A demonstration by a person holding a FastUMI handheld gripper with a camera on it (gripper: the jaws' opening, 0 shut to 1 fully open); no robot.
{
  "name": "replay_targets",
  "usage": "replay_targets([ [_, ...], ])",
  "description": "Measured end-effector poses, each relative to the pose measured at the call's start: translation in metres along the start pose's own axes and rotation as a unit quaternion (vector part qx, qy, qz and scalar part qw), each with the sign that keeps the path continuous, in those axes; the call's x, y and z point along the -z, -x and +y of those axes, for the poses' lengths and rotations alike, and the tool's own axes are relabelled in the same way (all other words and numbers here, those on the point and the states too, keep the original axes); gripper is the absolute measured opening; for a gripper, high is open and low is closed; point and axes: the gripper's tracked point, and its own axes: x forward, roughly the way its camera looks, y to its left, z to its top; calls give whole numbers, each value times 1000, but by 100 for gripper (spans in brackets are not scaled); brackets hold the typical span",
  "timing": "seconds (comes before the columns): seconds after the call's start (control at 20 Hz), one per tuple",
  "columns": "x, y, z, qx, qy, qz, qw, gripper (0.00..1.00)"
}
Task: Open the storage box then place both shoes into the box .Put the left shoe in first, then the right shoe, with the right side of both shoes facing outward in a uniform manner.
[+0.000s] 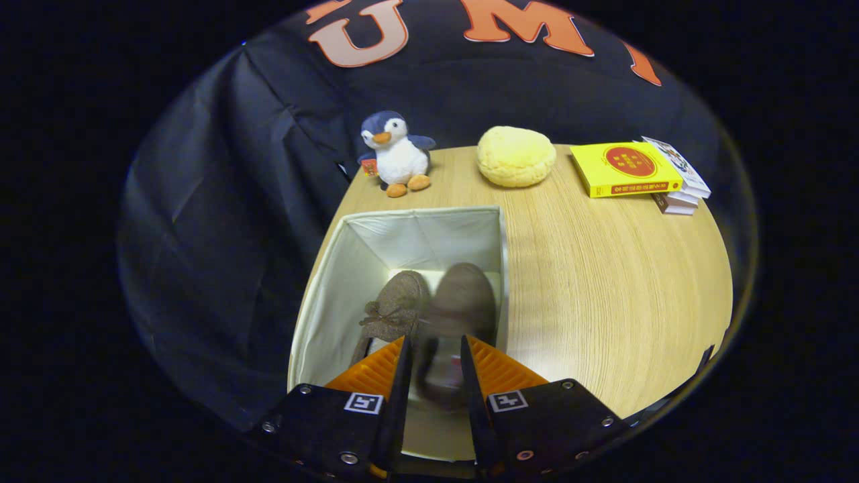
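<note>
My gripper (433, 365) is narrowed on the right shoe (456, 315), both fingers pressing its heel end, so I hold it toe-down over the open box (349, 268). The shoe is blurred, so I cannot tell whether its toe touches the box floor yet.

The left shoe (396, 302) already lies in the box, just left of the one I hold and touching or nearly so. I judge the main risk is catching it on the way down and tipping it, which would spoil the matching facing. The soft right wall of the box is also close; snagging it could drag the box along the table (604, 282). Letting go too high could let the shoe roll over.
</note>
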Motion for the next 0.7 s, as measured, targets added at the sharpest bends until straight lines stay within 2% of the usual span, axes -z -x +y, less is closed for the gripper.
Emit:
replay_targets([
  [0.2,-21,29,-6,-24,25,-42,999,59],
  [0.4,-44,52,-37,-17,57,-100,993,65],
  [0.6,-69,80,-76,-6,61,-157,986,74],
  [0.7,-79,94,-98,0,60,-178,982,74],
])
